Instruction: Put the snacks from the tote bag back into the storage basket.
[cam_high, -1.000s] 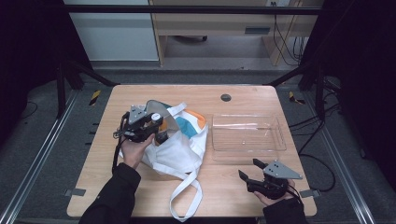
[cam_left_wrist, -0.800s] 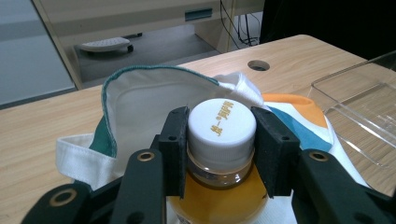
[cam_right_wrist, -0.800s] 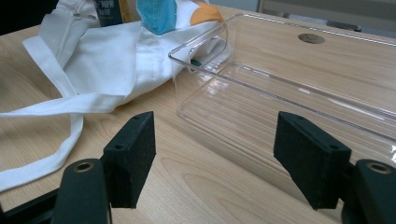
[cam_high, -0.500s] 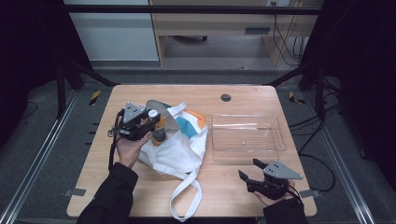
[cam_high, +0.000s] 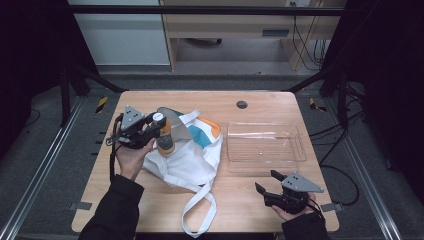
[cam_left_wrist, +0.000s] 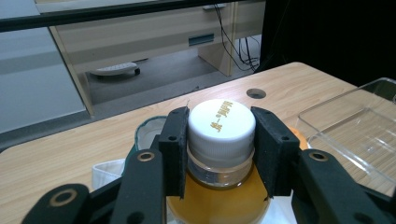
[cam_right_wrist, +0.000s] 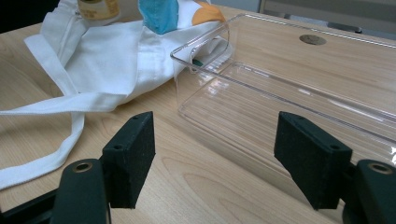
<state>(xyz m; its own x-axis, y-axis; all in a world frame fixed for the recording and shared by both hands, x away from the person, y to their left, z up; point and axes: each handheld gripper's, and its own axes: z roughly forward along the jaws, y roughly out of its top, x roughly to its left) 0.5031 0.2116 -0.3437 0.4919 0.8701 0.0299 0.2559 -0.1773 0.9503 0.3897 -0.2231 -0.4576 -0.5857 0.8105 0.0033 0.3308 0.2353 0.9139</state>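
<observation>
My left gripper (cam_high: 156, 126) is shut on a bottle (cam_high: 164, 140) of orange drink with a white cap (cam_left_wrist: 221, 119); its black pads (cam_left_wrist: 175, 140) press on the cap from both sides. The bottle hangs upright above a white cloth bag (cam_high: 187, 155) with teal and orange print at the table's left middle. A clear plastic tray (cam_high: 265, 147) lies to the right of the bag. My right gripper (cam_high: 267, 182) rests near the front right edge, open, with nothing between its jaws; its own view looks at the tray (cam_right_wrist: 299, 107) and the bag (cam_right_wrist: 112, 65).
The bag's long white strap (cam_high: 200, 212) trails toward the front edge of the wooden table (cam_high: 240, 205). A round cable hole (cam_high: 242, 104) sits at the back of the table. Dark frame posts stand at both sides.
My left gripper has lifted the bottle up out of the bag and drawn it slightly left. The right gripper has stayed where it was.
</observation>
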